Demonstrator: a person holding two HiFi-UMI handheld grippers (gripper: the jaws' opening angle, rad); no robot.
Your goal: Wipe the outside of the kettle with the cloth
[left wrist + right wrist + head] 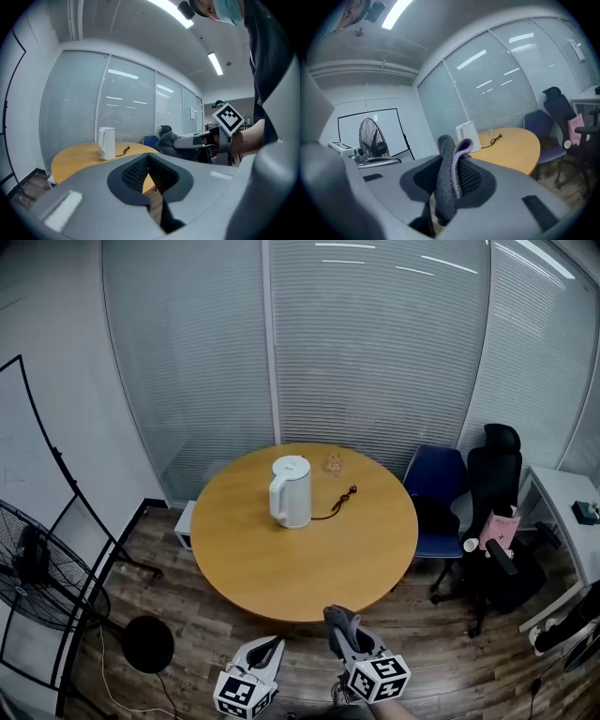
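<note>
A white electric kettle (pixel 290 491) stands upright on the round wooden table (pixel 309 563), a little left of its middle, with a dark cord (pixel 339 502) lying to its right. Both grippers hover low in front of the table's near edge, well short of the kettle. My right gripper (pixel 339 620) is shut on a grey cloth (pixel 451 173) with a purple inner face, which folds up between the jaws. My left gripper (pixel 271 647) is shut with nothing in it. The kettle (pixel 107 143) also shows far ahead in the left gripper view, and the kettle (pixel 468 135) in the right gripper view.
A small glass (pixel 333 463) sits behind the kettle. A blue chair (pixel 436 488) and a black office chair (pixel 497 512) stand right of the table, beside a white desk (pixel 562 507). A floor fan (pixel 37 568) and a black frame stand at the left. Glass walls with blinds lie behind.
</note>
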